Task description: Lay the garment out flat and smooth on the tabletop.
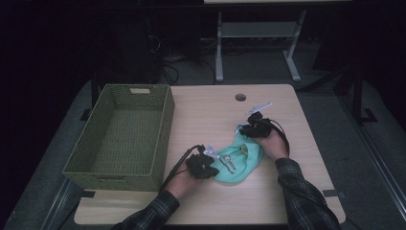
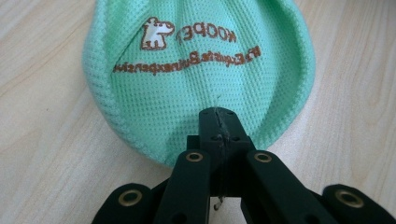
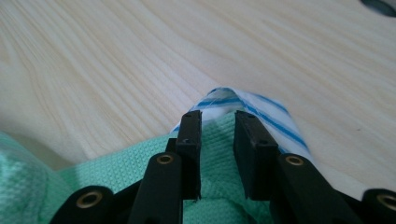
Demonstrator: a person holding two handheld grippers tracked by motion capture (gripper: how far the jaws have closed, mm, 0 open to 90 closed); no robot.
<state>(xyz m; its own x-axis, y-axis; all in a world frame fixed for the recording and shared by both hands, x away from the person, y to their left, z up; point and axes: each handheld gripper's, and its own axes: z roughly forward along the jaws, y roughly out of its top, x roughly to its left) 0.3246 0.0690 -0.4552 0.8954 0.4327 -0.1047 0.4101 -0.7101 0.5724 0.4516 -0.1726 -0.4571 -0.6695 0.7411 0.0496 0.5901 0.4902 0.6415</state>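
A mint-green knitted cloth [image 1: 238, 160] with a brown printed dog and lettering lies on the wooden table [image 1: 206, 110]. In the left gripper view the cloth [image 2: 201, 70] puckers toward my left gripper [image 2: 218, 117], whose jaws are shut on its near edge. From the high view the left gripper [image 1: 214, 166] sits at the cloth's left end. My right gripper [image 1: 245, 130] is at the cloth's far end. Its jaws [image 3: 218, 120] stand apart, open, with a fold of the green cloth [image 3: 217, 144] between them, beside a white and blue striped lining [image 3: 266, 114].
An olive woven basket [image 1: 163, 129] stands on the table's left side with nothing in it. A round cable hole [image 1: 240, 97] sits near the table's far edge. Bare wood lies between the basket and the cloth. A desk frame [image 1: 219, 48] stands on the floor behind.
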